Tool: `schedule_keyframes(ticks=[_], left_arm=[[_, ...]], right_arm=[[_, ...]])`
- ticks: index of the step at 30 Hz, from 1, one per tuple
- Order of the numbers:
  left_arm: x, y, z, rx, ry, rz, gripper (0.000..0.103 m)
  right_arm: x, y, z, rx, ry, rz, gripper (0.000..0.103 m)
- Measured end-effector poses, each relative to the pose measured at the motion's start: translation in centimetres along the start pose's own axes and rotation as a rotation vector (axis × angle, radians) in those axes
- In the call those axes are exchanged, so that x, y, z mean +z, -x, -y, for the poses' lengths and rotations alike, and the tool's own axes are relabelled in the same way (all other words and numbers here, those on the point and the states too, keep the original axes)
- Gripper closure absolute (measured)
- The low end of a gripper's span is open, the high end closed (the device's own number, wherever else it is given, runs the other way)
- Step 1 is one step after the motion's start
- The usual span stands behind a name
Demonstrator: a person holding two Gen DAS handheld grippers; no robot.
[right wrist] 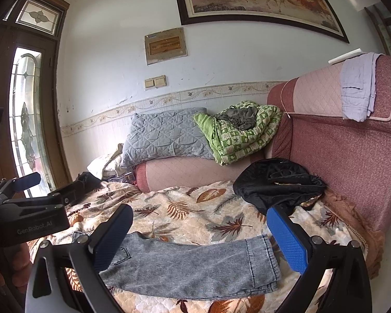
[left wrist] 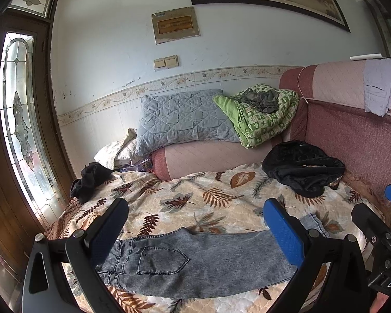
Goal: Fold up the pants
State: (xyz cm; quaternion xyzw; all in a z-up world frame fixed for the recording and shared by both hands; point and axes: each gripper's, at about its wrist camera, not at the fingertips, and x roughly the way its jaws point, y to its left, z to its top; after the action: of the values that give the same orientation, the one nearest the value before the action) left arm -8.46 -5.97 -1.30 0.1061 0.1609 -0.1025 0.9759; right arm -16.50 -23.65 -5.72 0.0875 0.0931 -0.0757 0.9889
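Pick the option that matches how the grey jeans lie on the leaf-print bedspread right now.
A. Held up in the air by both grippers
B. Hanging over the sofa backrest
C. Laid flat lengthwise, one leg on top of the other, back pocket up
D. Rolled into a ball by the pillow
C: the grey jeans lie flat on the leaf-print bedspread, back pocket up, hems stacked at the right, with both the left gripper and the right gripper open and empty.

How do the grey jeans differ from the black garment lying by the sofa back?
The grey jeans lie flat and stretched out; the black garment sits bunched in a heap. The jeans are pale, mottled denim; the black garment looks smooth and dark. Both rest on the leaf-print cover, untouched by either gripper.
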Motion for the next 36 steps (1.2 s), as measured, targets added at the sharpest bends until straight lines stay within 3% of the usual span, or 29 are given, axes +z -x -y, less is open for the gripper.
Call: schedule_keyframes(ticks=[6, 10, 17, 29, 36], left_arm=[[-0.4, -3.3, 0.0, 0.040, -0.002, -0.059, 0.000], [-0.4, -5.4, 0.3, 0.049, 0.001, -0.088, 0.000], [-0.4, -8.0, 1.1, 0.047, -0.010, -0.118, 0.000], [0.3, -5.3, 2.2, -0.001, -0.016, -0.071, 0.000], [-1.6, -6.9, 1.3, 0.040, -0.005, -0.130, 0.000]], right_arm=[[-1.4, -3.7, 0.0, 0.030, 0.005, -0.077, 0.000], [-1.9, -4.9, 0.8, 0.041, -0.005, -0.068, 0.000], [-2.5, -7.7, 2.7, 0.038, -0.062, -0.130, 0.000], [-1.0, -4.6, 2.7, 0.002, -0.038, -0.073, 0.000], [-0.7, -2.9, 1.7, -0.010, 0.001, -0.053, 0.000]])
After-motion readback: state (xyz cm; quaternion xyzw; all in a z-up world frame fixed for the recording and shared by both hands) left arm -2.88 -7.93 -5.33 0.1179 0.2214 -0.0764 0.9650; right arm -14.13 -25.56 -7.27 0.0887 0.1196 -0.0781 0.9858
